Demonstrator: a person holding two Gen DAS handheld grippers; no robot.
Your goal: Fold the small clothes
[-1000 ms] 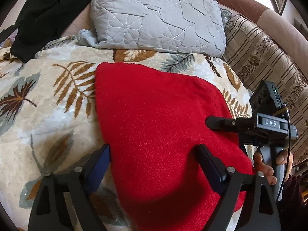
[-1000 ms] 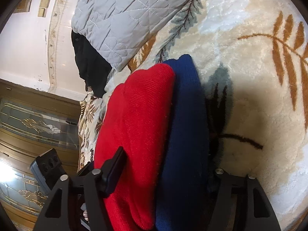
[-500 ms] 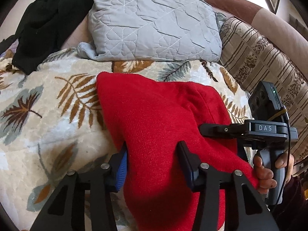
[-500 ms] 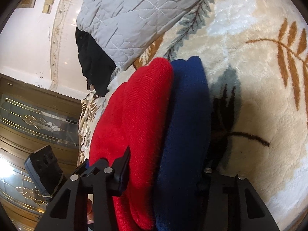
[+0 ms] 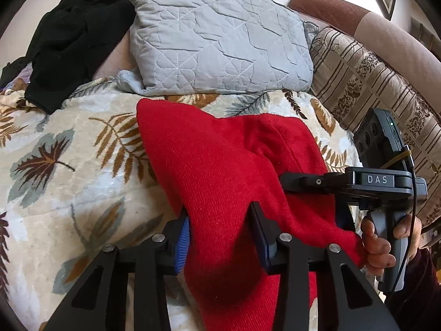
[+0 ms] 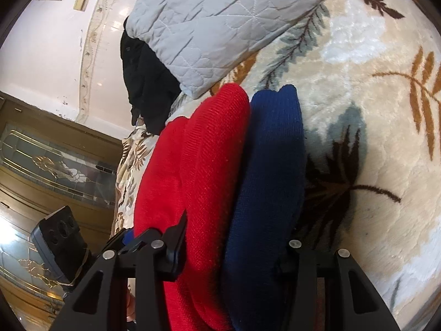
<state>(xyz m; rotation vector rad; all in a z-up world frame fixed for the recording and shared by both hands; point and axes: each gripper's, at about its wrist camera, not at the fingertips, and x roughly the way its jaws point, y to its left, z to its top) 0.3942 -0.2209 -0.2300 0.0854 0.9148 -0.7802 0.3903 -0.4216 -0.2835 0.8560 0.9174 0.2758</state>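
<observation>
My left gripper (image 5: pixel 220 234) is pinching the near end of the red knit (image 5: pixel 220 165), whose long axis runs from 6 o'clock up toward its far corner at 11 o'clock, and my right gripper (image 6: pixel 234 251) is clamped across two stacked pieces, red (image 6: pixel 204 171) on the left and the blue knit (image 6: pixel 273 171) on the right, both pointing to 12. They lie on one cream leaf-print blanket (image 5: pixel 69 171). One grey quilted pillow (image 5: pixel 217 38) sits at 12, one black garment (image 5: pixel 74 33) at 10, a striped sofa arm (image 5: pixel 366 88) at 2.
</observation>
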